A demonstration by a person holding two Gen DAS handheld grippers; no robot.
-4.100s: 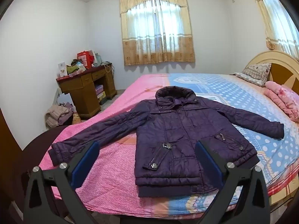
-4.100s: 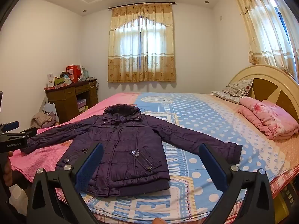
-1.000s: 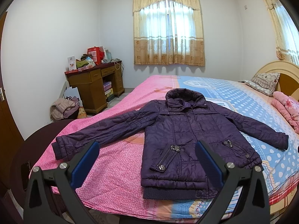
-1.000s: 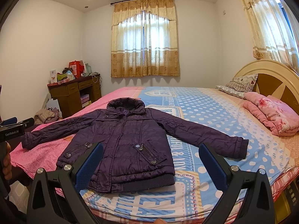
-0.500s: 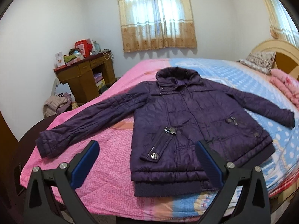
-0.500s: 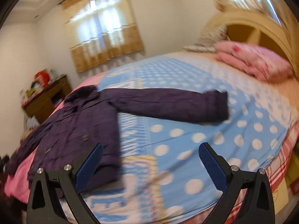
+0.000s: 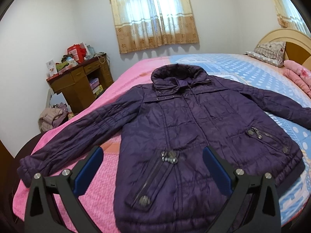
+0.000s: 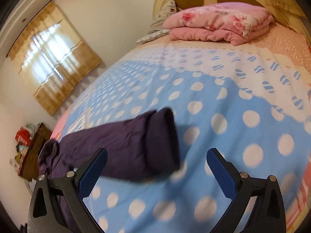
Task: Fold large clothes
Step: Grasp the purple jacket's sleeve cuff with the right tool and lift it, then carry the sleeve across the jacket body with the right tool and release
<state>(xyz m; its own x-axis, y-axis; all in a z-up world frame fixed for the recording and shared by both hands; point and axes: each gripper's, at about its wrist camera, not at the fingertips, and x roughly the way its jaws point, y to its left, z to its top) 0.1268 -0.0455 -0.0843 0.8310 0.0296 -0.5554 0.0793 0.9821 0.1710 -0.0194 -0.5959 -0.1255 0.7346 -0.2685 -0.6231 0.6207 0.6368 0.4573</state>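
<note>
Lying flat and face up on the bed (image 7: pixel 124 81), the purple jacket (image 7: pixel 194 128) has its collar toward the window and its hem toward the near edge, both sleeves spread out to the sides. No brand or writing can be read on it; the only marks are metal snaps and zipper pulls at the two slanted pockets. Its body crosses the line where the pink half of the bedspread meets the blue dotted half.

The left hand-held gripper (image 7: pixel 151 167) hangs above the lower front of the jacket, close to the hem, with the left pocket zipper showing between its blue pads. Its jaws stand wide apart and hold nothing; whether they touch the cloth cannot be told.

In the right wrist view, which is blurred, the jacket's sleeve (image 8: pixel 124 147) lies across the blue dotted spread, its dark cuff (image 8: pixel 163 143) pointing toward the headboard. The right hand-held gripper (image 8: pixel 155 167) is just beside that cuff, tilted, its jaws wide apart and empty, with the cuff showing in the gap between them.

Farther off, a folded pink quilt (image 8: pixel 217 25) and a pillow (image 7: pixel 268 52) rest by the headboard, and a cluttered wooden counter (image 7: pixel 79 85) stands against the wall left of the bed.
</note>
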